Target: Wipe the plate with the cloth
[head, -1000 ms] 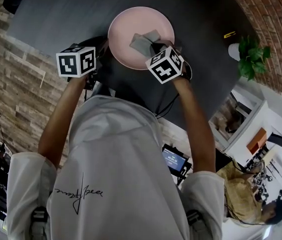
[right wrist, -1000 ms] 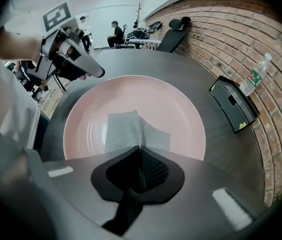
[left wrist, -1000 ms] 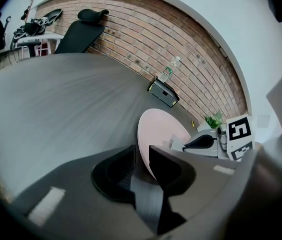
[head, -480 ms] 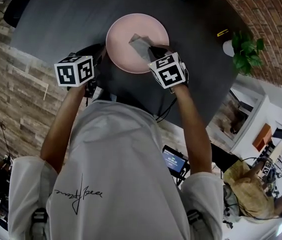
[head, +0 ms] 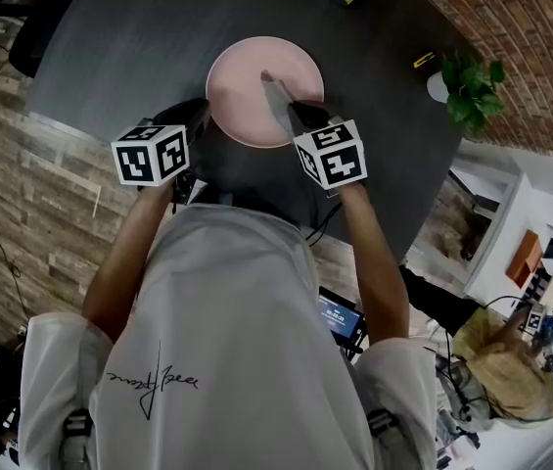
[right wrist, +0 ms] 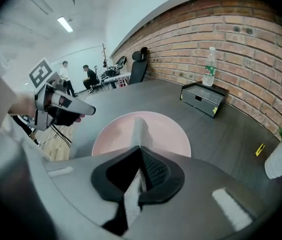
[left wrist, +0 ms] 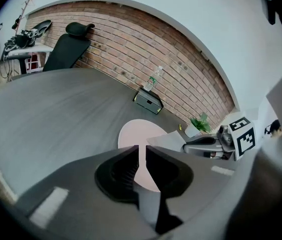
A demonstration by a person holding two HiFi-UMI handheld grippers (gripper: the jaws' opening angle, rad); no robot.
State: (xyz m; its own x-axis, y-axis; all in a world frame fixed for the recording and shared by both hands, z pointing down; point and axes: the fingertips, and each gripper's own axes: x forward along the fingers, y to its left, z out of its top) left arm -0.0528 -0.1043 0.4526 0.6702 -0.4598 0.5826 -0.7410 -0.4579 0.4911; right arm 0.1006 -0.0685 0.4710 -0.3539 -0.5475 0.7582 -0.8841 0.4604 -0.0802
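Observation:
A round pink plate [head: 247, 81] lies on the dark table [head: 139, 37]. My right gripper [right wrist: 141, 151] is shut on a grey cloth [right wrist: 139, 129], which runs out from the jaws and hangs down onto the plate [right wrist: 165, 134]. In the head view this gripper [head: 294, 114] is over the plate's near right rim, holding the cloth [head: 278, 98]. My left gripper [left wrist: 142, 151] hovers by the plate's near left edge [head: 196, 116]. Its jaws are closing, a narrow gap is left, and nothing is between them. The plate [left wrist: 131, 134] shows through that gap.
A black box [right wrist: 203, 99] and a water bottle [right wrist: 209, 66] stand at the table's far side by the brick wall. A potted plant [head: 467, 91] and a small yellow item [head: 423, 62] sit at the right. An office chair [left wrist: 68, 46] stands far left.
Both grippers have risen. The cloth, which lay crumpled on the plate, is now drawn up into a narrow strip from the right gripper. The left gripper has drawn back from the rim.

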